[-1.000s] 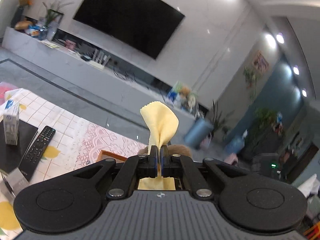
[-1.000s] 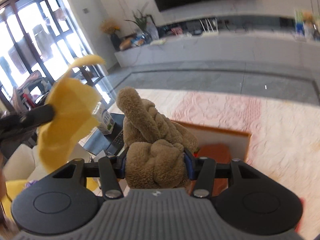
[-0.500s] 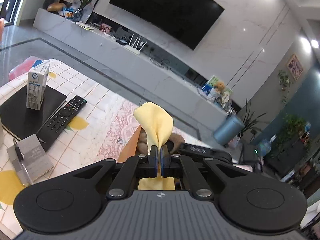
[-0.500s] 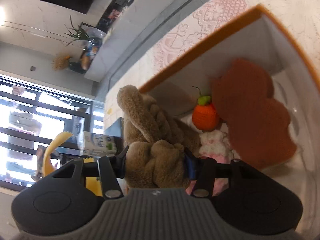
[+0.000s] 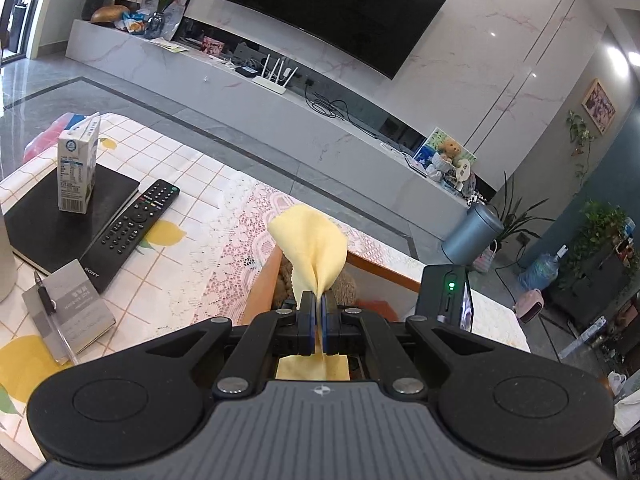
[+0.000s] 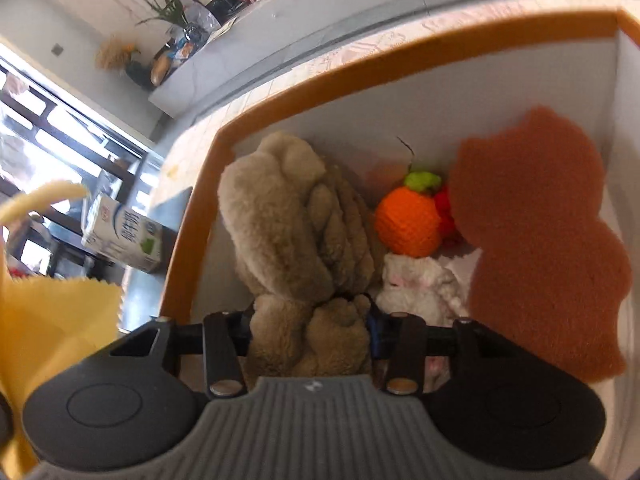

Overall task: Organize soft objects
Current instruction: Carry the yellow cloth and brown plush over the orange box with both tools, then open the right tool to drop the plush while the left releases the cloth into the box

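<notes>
My left gripper (image 5: 318, 322) is shut on a yellow cloth (image 5: 310, 252) and holds it above the near edge of the orange-rimmed box (image 5: 260, 288). The cloth also shows at the left of the right wrist view (image 6: 56, 320). My right gripper (image 6: 308, 332) is shut on a brown plush toy (image 6: 296, 220), low inside the orange-rimmed box (image 6: 208, 184), against its left wall. In the box lie an orange knitted fruit (image 6: 408, 220), a white and pink plush (image 6: 420, 284) and a rust-brown flat pad (image 6: 536, 232).
On the tiled tablecloth left of the box are a black remote (image 5: 132, 224), a milk carton (image 5: 78, 168) on a black book (image 5: 60, 220), and a grey notebook with a pen (image 5: 64, 316). A black device with a green light (image 5: 446, 292) stands right of the box.
My right gripper has tipped down and lowered the brown plush into the box. My left gripper has turned toward the table and box, still holding the yellow cloth.
</notes>
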A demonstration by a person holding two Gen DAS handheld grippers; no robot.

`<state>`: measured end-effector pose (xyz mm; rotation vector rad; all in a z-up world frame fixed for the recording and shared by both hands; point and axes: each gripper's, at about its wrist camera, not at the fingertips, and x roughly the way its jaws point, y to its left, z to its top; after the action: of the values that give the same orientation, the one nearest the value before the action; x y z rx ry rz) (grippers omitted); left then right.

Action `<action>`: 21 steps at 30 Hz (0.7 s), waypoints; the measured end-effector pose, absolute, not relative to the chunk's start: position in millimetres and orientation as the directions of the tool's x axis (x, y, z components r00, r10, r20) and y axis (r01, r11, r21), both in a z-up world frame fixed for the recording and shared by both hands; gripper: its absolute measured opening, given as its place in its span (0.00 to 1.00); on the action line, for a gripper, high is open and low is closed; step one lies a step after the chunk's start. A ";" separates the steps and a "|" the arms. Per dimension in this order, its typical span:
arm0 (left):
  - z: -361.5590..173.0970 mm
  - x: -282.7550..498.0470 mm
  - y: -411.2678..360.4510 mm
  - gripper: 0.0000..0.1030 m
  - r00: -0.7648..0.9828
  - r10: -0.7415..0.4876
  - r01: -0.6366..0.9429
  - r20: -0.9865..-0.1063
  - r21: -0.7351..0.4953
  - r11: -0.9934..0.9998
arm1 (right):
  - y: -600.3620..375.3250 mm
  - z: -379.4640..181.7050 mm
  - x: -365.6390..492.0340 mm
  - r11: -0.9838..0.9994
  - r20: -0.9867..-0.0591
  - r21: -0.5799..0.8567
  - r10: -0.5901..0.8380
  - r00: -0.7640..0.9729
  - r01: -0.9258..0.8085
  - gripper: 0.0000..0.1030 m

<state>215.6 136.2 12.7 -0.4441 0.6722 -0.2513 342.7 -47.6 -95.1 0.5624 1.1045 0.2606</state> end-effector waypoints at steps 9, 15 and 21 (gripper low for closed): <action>24.3 206.7 140.8 0.03 0.774 -0.370 0.098 -0.515 -0.479 0.872 | -61.9 -61.6 347.5 0.786 -0.777 0.593 0.504 0.377 0.173 0.94; 27.9 203.3 134.8 0.03 0.768 -0.393 0.121 -0.506 -0.487 0.865 | -67.1 -16.4 337.3 0.845 -0.794 0.529 0.462 0.394 0.075 0.95; 36.2 192.6 117.4 0.03 0.776 -0.420 0.195 -0.471 -0.453 0.870 | -95.0 25.0 297.9 0.905 -0.787 0.421 0.397 0.473 -0.060 0.95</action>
<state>192.6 117.4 36.2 -0.3972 0.5959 -0.3422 297.9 -95.0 25.0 0.3598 1.0463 0.2866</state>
